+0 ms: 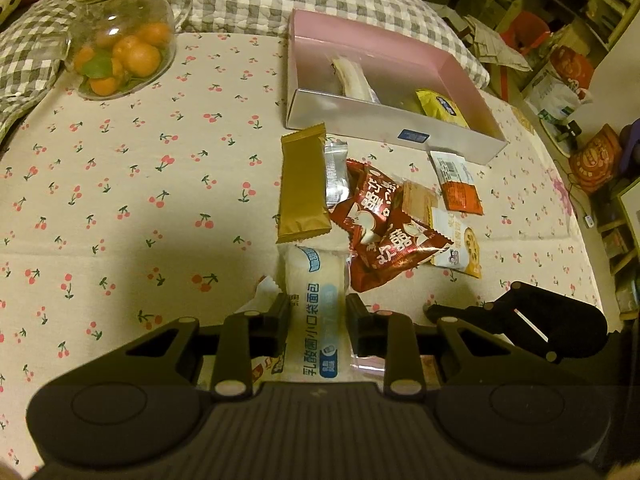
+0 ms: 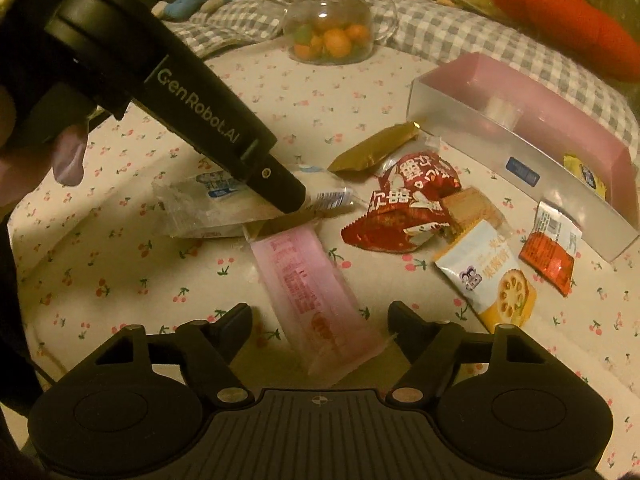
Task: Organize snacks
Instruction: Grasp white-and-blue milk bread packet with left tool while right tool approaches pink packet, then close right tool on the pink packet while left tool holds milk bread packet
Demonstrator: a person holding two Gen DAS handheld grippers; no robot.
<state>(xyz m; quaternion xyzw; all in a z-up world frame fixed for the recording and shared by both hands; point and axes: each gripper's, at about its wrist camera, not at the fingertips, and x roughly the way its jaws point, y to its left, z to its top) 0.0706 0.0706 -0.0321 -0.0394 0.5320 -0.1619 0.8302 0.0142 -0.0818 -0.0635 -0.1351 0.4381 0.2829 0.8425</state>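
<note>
Pink-lined box (image 1: pixel 394 136) sits at the far side of the cherry-print cloth (image 1: pixel 120 184), snack pile just beside its front wall. Left gripper (image 1: pixel 318 320) pinches the white bread packet (image 1: pixel 314 280) at the pile's near edge. Right gripper (image 2: pixel 320 316) spread wide, straddling the pink wafer packet (image 2: pixel 312 292), not touching it.

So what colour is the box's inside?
Pink inside the box; clearest in the left wrist view.

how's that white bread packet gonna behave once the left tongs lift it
The white bread packet looks soft and puffy, so it will probably squash where the left tongs pinch it. Its clear film ends likely droop. It seems light for its size, and the glossy wrapper might slide if held loosely.
</note>
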